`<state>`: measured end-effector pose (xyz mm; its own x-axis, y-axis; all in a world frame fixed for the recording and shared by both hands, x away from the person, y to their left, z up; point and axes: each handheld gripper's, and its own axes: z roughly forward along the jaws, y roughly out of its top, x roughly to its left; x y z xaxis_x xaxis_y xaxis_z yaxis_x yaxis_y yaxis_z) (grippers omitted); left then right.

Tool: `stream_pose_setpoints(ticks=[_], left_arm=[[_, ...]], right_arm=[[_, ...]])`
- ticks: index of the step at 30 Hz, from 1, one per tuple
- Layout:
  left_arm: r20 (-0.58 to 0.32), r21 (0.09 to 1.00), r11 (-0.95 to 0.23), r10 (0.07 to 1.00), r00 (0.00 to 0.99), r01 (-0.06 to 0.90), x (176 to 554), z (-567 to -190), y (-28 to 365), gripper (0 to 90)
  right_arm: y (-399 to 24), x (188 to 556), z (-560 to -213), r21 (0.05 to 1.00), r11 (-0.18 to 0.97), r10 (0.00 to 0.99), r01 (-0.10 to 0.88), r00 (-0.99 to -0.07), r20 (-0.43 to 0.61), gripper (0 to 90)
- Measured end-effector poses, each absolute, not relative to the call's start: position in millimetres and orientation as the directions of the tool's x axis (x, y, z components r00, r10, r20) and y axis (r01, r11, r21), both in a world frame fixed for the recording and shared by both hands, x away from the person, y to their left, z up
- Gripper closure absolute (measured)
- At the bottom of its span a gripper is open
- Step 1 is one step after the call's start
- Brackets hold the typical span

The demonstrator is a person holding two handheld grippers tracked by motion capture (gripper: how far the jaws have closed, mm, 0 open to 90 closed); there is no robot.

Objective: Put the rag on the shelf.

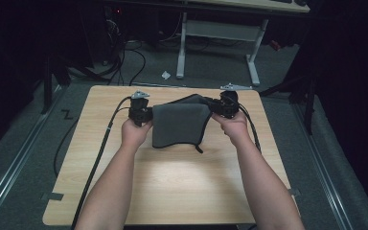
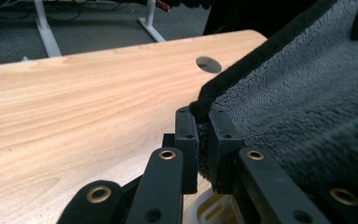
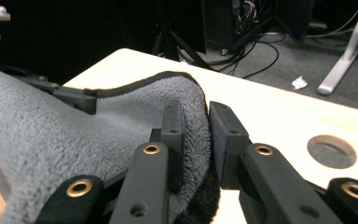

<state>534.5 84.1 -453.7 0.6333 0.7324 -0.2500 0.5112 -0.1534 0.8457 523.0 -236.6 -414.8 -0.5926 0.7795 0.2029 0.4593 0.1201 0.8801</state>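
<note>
Above the wooden table [image 1: 172, 187], the left gripper [image 1: 141, 113] and right gripper [image 1: 224, 106] each pinch the grey towel [image 1: 179, 125] at opposite edges.

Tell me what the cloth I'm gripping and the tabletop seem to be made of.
Cloth: grey, soft fleece or microfibre by its fuzzy nap, with a black stitched edge. Tabletop: light wood-grain, smooth with a slight sheen; probably laminate rather than solid wood, though the look leaves that open.
</note>
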Motion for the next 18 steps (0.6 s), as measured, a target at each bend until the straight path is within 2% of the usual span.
stream_pose_setpoints(ticks=[10, 15, 18], left_arm=[[-0.273, 0.831, -0.150, 0.729, 0.627, 0.536, 528.9, -469.8, 82.0, 83.8], [-0.289, 0.827, -0.141, 0.723, 0.627, 0.544, 524.7, -475.2, 82.0, 83.2], [-0.299, 0.825, -0.135, 0.719, 0.628, 0.549, 523.9, -474.2, 81.5, 79.3]], right_arm=[[-240.0, 526.2, -433.5, 0.852, 0.106, 0.792, 0.513, -0.561, 0.239, 75.6], [-244.1, 528.2, -441.9, 0.830, 0.060, 0.792, 0.554, -0.532, 0.298, 67.5], [-244.6, 526.5, -438.2, 0.841, 0.077, 0.809, 0.536, -0.526, 0.261, 61.8]])
